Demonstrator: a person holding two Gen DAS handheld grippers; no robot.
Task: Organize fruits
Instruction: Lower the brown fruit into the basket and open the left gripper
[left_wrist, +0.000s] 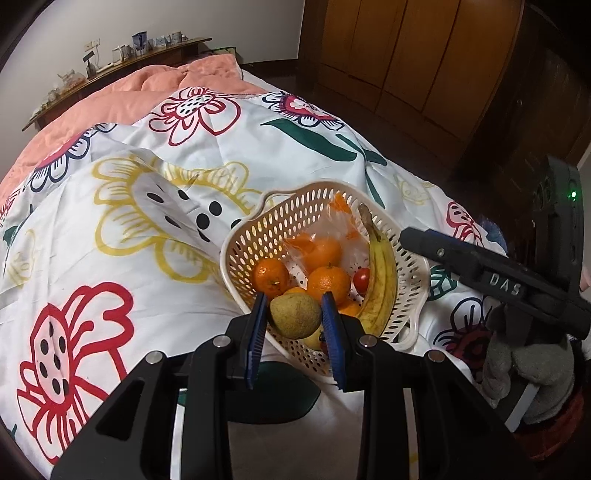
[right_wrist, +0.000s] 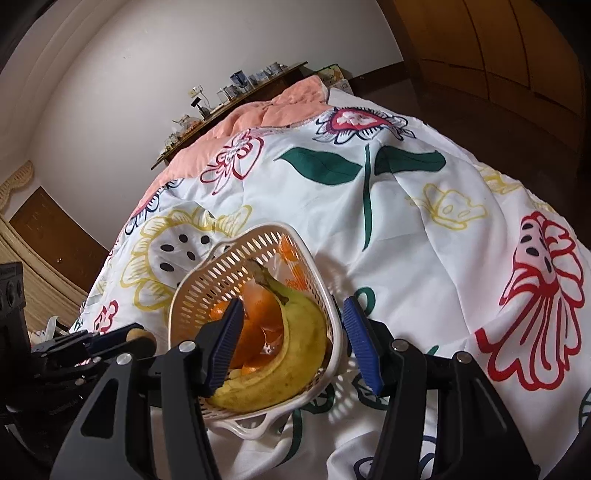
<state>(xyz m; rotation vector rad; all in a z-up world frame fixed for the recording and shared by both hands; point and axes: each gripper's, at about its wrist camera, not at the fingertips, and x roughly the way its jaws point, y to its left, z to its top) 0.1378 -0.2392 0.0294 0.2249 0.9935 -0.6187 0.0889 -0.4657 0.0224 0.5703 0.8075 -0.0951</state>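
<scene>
A cream perforated basket sits on the flowered bedspread. It holds several oranges, a banana, a small tomato and a clear plastic bag. My left gripper is shut on a green-brown pear just above the basket's near rim. My right gripper is open, its jaws on either side of the basket's right wall and the banana. The right gripper's body also shows in the left wrist view.
The white bedspread with large flower prints covers the bed, with a peach blanket at the far end. A shelf with small items runs behind the bed. Wooden wardrobes stand to the right.
</scene>
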